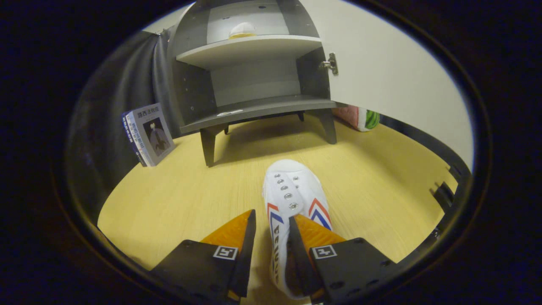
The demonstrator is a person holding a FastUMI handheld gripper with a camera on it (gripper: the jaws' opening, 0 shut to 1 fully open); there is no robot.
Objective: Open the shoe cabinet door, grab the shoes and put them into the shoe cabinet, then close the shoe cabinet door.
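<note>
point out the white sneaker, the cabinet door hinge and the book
white sneaker [292, 186]: gripper view, on the toe and eyelet area, ahead of the hand-held gripper [271, 228].
cabinet door hinge [330, 64]: gripper view, on the metal plate at the open door's edge.
book [150, 133]: gripper view, on the front cover.

Book [149, 134] upright against dark cloth wall, watermelon-patterned object [360, 117] behind cabinet door, yellow wooden tabletop [178, 190]

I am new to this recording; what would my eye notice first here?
First the white shoe on the yellow table, its side wall between the fingers of the gripper. Beyond it stands the grey shoe cabinet, its white door swung open. A book leans beside the cabinet.
</note>
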